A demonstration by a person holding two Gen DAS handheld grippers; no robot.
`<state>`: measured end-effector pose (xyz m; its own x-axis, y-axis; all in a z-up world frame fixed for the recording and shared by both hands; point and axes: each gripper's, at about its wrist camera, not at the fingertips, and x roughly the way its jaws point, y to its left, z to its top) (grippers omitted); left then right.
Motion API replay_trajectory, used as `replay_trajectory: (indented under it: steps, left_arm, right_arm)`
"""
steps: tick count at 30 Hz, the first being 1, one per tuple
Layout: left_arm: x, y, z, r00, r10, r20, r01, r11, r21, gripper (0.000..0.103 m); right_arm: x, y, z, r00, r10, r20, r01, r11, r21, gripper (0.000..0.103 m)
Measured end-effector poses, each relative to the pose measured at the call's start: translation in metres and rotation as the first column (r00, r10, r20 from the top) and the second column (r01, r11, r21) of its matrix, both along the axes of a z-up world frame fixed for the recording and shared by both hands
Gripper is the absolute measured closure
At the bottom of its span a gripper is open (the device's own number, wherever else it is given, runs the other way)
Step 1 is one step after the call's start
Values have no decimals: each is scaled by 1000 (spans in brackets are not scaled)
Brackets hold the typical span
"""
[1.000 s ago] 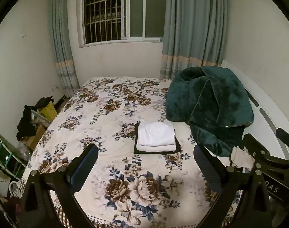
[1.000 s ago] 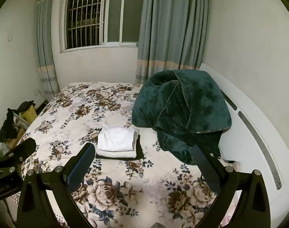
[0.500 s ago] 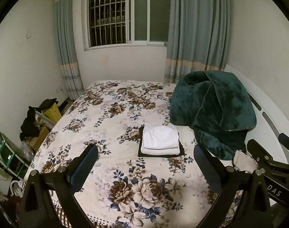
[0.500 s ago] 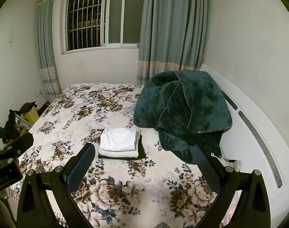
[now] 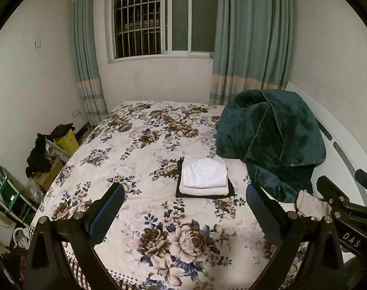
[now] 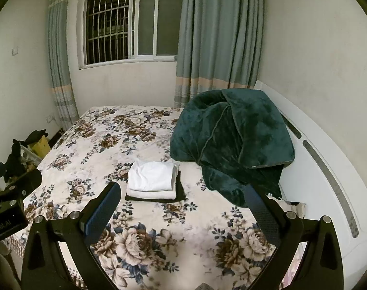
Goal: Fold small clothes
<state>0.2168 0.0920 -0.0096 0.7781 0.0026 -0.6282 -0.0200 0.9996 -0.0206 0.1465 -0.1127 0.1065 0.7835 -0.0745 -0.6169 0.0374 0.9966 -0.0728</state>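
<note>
A neat stack of folded clothes (image 5: 204, 176), white pieces on top of a dark one, lies on the floral bedspread (image 5: 140, 149); it also shows in the right wrist view (image 6: 152, 178). My left gripper (image 5: 185, 210) is open and empty, held back over the bed's near edge. My right gripper (image 6: 183, 207) is open and empty, also back from the stack. A small pale cloth (image 5: 311, 205) lies at the bed's right edge by the headboard, also in the right wrist view (image 6: 294, 205).
A bulky dark green blanket (image 5: 270, 140) is heaped on the right against the white headboard (image 6: 328, 169). Boxes and dark clothes (image 5: 45, 154) clutter the floor at left. A window and curtains (image 5: 251, 38) are behind the bed.
Both grippers have drawn back and up from the bed; the folded stack now looks smaller and farther away. Both stay open and empty.
</note>
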Motion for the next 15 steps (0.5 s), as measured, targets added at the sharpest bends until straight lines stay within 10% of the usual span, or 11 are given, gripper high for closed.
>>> replay_trajectory:
  steps: [15]
  left_arm:
    - [-8, 0, -3, 1000, 7, -4, -7, 1000, 5, 0]
  right_arm:
    - [-3, -1, -2, 1000, -5, 3, 5, 1000, -2, 0]
